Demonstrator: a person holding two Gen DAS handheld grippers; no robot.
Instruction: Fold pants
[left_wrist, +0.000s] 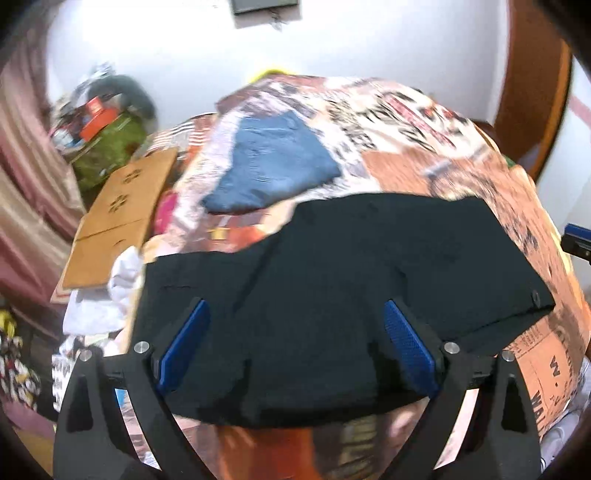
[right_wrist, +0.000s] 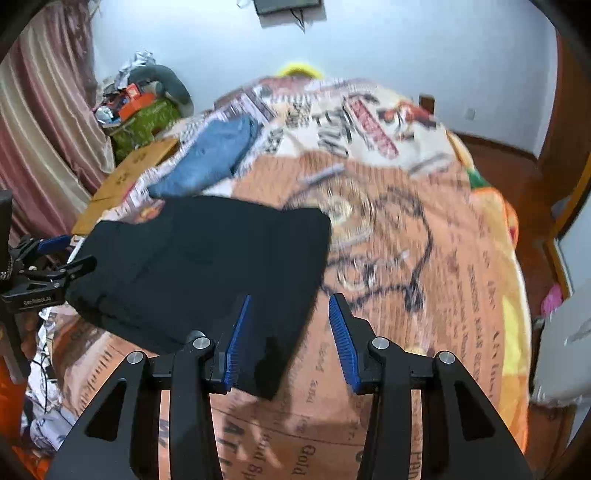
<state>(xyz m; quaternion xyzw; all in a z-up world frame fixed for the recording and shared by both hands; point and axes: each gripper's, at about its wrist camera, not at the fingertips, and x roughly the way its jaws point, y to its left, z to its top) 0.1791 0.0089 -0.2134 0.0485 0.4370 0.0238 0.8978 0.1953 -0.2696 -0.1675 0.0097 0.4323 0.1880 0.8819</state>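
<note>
Black, soft cloth: the pants (left_wrist: 332, 280) lie folded near the bed's (right_wrist: 424, 258) near edge. Both the left gripper (left_wrist: 295, 343) and right gripper (right_wrist: 288, 339) hang spread, empty. Light and floppy, I judge; best pinched at a corner.

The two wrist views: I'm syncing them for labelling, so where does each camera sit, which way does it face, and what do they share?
Left wrist: sits on the left gripper, looking down over the black pants; its open blue-padded fingers show.
Right wrist: sits on the right gripper, looking down at the pants' right end and the printed bedspread; its open fingers show, with the left gripper at the left edge.
Shared: black pants, folded blue jeans, bedspread, cardboard.
</note>
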